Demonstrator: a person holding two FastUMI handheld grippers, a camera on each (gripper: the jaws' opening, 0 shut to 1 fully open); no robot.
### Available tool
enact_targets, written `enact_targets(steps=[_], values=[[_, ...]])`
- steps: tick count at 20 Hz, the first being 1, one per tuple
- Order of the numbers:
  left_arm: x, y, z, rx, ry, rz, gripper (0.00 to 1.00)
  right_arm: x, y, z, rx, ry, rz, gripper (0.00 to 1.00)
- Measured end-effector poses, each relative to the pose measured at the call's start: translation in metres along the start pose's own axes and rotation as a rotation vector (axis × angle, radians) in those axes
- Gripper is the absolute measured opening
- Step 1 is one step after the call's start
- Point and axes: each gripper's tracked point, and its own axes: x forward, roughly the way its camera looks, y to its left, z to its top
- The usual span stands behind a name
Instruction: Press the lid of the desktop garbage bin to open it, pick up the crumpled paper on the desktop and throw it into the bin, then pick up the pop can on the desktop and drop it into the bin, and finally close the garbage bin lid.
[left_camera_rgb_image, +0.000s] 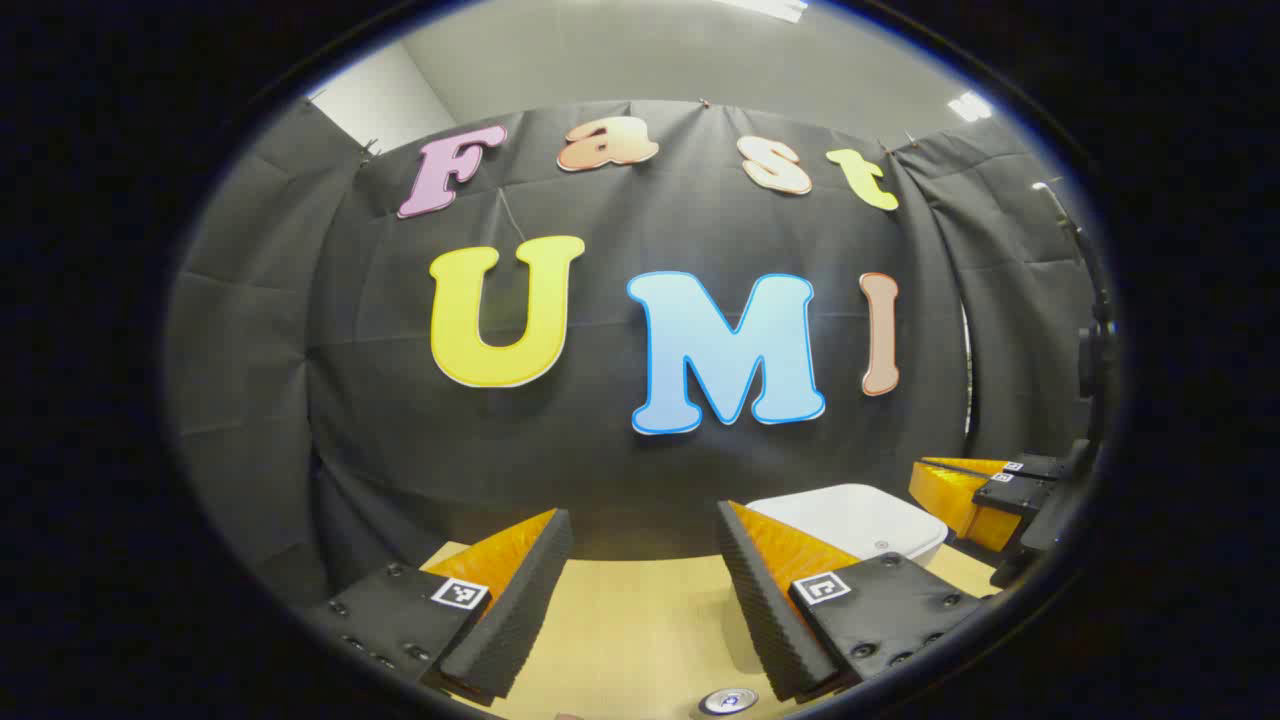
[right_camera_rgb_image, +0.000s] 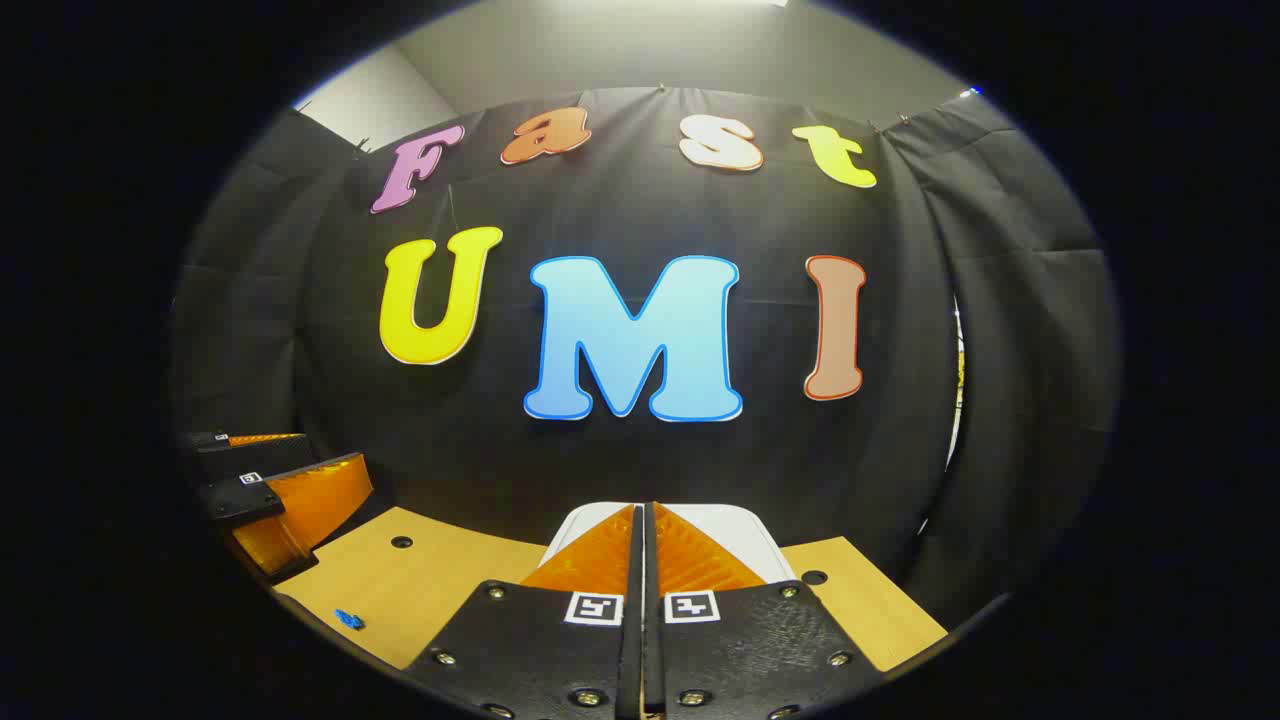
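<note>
- The right gripper (right_camera_rgb_image: 642, 520) is pointing its fingers, pressed flat together with nothing between them, over the bin (right_camera_rgb_image: 745, 535); pressed together, they make a blunt tip, which looks right for pushing the lid down.
- The left gripper (left_camera_rgb_image: 640, 545) is waiting with its fingers spread wide and empty above the bench (left_camera_rgb_image: 630, 620), probably ready to take the paper once the bin is open.
- The can (left_camera_rgb_image: 727, 701) is standing just below it on the bench, showing a silvery top.
- The bin (left_camera_rgb_image: 850, 520) is sitting farther back, to the right in the left gripper view, white with rounded corners, and its lid is lying flat, so I judge it not yet opened.
- The right gripper (left_camera_rgb_image: 985, 490) is hovering just past the bin there.
- I cannot make out the crumpled paper.
</note>
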Motion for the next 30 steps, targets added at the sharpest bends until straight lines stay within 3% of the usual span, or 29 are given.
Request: enact_targets(steps=[26, 30], values=[[0.012, 0.017, -0.021, -0.011, 0.073, 0.03, 0.94, 0.035, -0.001, -0.081, 0.07, 0.193, -0.001, 0.01], [0.012, 0.017, -0.024, -0.018, 0.085, 0.029, 0.95, 0.035, 0.0, -0.08, 0.067, 0.18, 0.001, 0.01]])
